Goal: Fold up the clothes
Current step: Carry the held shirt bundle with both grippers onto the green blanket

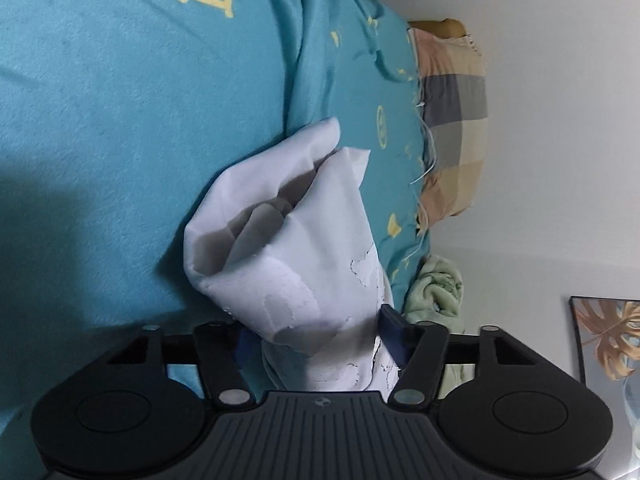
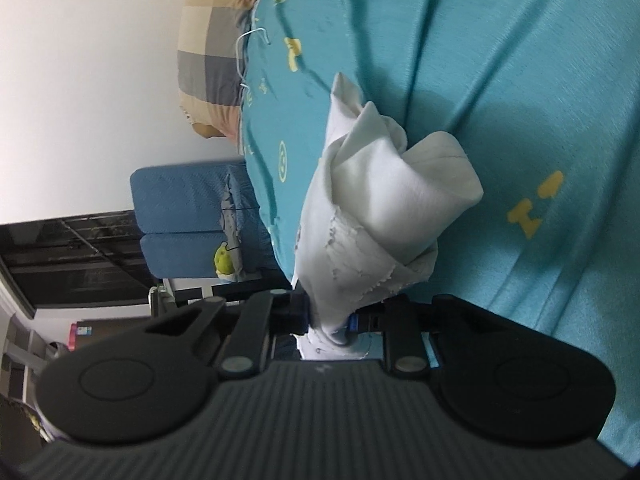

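Note:
A white garment [image 1: 304,248] with a cracked white print hangs bunched above a teal bedsheet [image 1: 120,120]. My left gripper [image 1: 320,340] is shut on one part of it; the cloth fills the gap between the blue finger pads [image 1: 394,320]. In the right wrist view the same white garment [image 2: 380,216] is rolled and bunched, and my right gripper [image 2: 330,322] is shut on another part of it. The garment is held off the teal bedsheet [image 2: 540,100].
A checked pillow [image 1: 452,120] lies at the bed's edge, with a pale green cloth [image 1: 436,288] beside it and a framed leaf picture [image 1: 608,340] on the wall. Wire hangers [image 2: 252,40] lie near the checked pillow [image 2: 208,52]. Blue cushions [image 2: 184,216] and a dark window lie beyond.

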`<state>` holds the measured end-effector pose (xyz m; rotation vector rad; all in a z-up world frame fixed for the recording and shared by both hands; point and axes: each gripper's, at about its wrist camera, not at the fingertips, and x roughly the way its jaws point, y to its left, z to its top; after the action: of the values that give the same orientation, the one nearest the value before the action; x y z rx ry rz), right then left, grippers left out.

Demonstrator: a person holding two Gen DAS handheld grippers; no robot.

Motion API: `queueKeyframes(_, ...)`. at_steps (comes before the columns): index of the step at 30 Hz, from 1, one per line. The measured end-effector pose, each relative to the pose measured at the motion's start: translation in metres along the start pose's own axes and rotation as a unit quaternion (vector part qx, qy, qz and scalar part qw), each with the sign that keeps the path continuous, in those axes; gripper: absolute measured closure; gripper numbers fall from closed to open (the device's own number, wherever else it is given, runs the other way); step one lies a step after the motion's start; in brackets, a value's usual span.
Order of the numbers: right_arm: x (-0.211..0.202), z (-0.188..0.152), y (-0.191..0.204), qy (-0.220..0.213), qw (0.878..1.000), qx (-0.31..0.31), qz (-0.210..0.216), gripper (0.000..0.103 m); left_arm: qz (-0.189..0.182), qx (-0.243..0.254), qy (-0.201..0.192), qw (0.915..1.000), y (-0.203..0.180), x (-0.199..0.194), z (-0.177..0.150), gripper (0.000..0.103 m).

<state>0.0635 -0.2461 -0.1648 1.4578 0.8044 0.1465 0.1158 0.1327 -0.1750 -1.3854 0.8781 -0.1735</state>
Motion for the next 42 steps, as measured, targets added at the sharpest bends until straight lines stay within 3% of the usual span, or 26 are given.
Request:
queueKeyframes(5,-0.007,0.001,0.012,-0.006,1.000,-0.016,0.005,0.083,-0.034,0.023,-0.005,0.9992,-0.013,-0.007,-0.004,0.069)
queueKeyframes(12,-0.051,-0.005,0.031,-0.029,0.999,-0.011,0.017,0.083,-0.049,0.037,0.032,0.9976,-0.057,-0.022,-0.024,0.071)
queueKeyframes(16,-0.088,0.005,0.041,-0.052,0.998,0.007,0.033,0.083,-0.046,0.060,0.060,0.9953,-0.111,-0.008,-0.058,0.071)
queueKeyframes(20,-0.141,0.042,0.066,-0.100,0.993,-0.005,0.054,0.083,-0.052,0.089,0.097,0.9900,-0.177,0.026,-0.099,0.070)
queueKeyframes(25,-0.217,0.116,0.112,-0.175,0.981,-0.038,0.076,0.083,-0.097,0.131,0.143,0.9762,-0.270,0.089,-0.167,0.070)
queueKeyframes(29,-0.276,0.178,0.153,-0.233,0.965,-0.076,0.092,0.083,-0.139,0.154,0.179,0.9618,-0.332,0.132,-0.229,0.070)
queueKeyframes(32,-0.316,0.221,0.175,-0.273,0.950,-0.109,0.106,0.083,-0.182,0.182,0.203,0.9449,-0.364,0.147,-0.281,0.070)
queueKeyframes(35,-0.349,0.254,0.180,-0.315,0.932,-0.141,0.113,0.083,-0.218,0.226,0.213,0.9251,-0.372,0.207,-0.318,0.068)
queueKeyframes(37,-0.363,0.268,0.165,-0.334,0.925,-0.152,0.098,0.083,-0.210,0.248,0.220,0.9199,-0.352,0.223,-0.337,0.068)
queueKeyframes(42,-0.376,0.284,0.089,-0.328,0.938,-0.114,0.000,0.083,-0.149,0.278,0.246,0.9165,-0.293,0.260,-0.349,0.069)
